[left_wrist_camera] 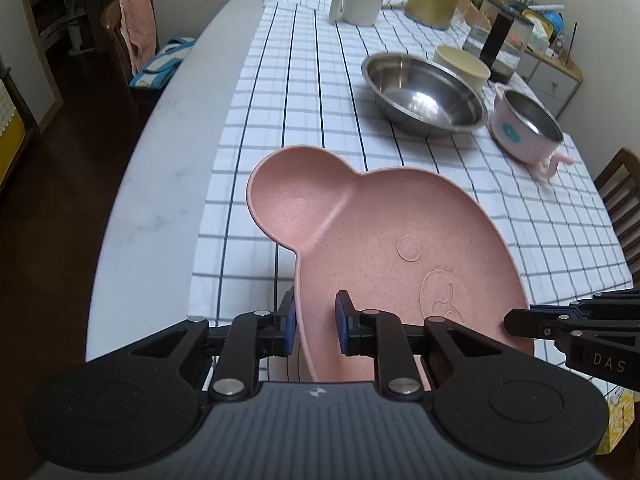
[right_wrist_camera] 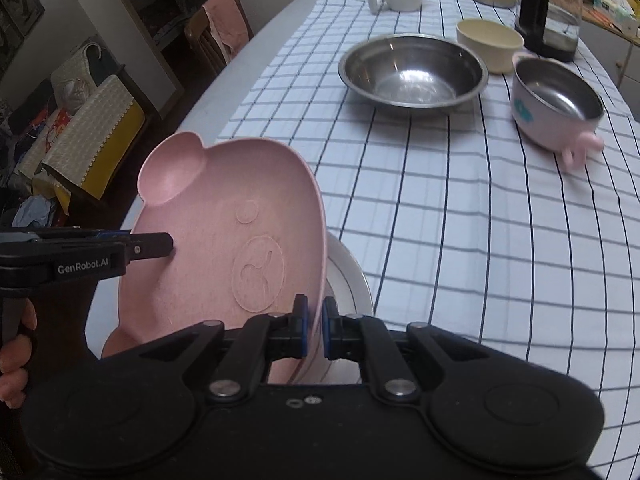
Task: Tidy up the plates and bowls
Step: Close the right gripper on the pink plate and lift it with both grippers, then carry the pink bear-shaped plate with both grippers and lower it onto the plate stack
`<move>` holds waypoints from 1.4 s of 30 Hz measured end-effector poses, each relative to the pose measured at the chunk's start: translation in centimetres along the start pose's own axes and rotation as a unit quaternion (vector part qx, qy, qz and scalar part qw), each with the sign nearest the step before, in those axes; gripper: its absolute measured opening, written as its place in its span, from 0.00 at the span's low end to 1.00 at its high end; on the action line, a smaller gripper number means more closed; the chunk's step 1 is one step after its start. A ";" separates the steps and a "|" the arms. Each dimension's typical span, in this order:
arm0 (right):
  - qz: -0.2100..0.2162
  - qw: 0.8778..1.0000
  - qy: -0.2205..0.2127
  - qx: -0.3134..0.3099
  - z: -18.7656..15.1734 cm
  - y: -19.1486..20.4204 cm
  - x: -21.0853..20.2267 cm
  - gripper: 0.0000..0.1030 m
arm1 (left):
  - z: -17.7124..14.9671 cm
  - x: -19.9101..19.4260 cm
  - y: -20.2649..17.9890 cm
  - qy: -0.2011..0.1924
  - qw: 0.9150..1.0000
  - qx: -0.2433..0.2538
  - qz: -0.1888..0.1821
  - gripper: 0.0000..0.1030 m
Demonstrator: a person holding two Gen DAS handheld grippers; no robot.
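Holding the pink bear plate (left_wrist_camera: 380,248) by both side rims, you've got it tilted over the near end of the checked tablecloth (left_wrist_camera: 304,92), above a white plate (right_wrist_camera: 352,276). Your left gripper (left_wrist_camera: 316,320) pinches its left rim and your right gripper (right_wrist_camera: 315,330) is clamped on the right. It looks light, stiff and a bit slick, so the thin rim wall is your hold.

bare cloth (left_wrist_camera: 304,92) left, steel bowl (left_wrist_camera: 424,94) right
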State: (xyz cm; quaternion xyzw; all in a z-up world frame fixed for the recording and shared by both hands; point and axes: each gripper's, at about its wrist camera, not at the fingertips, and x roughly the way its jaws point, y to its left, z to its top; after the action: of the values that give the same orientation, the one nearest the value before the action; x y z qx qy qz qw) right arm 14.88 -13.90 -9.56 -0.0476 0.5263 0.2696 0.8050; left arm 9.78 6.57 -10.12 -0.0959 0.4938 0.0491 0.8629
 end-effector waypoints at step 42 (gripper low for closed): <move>0.001 0.999 0.039 0.010 -2.7 0.9 3.1 0.30 | -2.4 1.1 1.1 0.016 1.000 0.007 0.009 0.19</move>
State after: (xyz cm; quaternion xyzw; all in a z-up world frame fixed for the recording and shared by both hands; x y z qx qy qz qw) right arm 13.14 -12.89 -13.28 -0.0493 0.5598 0.2635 0.7840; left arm 8.16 7.12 -12.36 -0.0859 0.5088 0.0515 0.8550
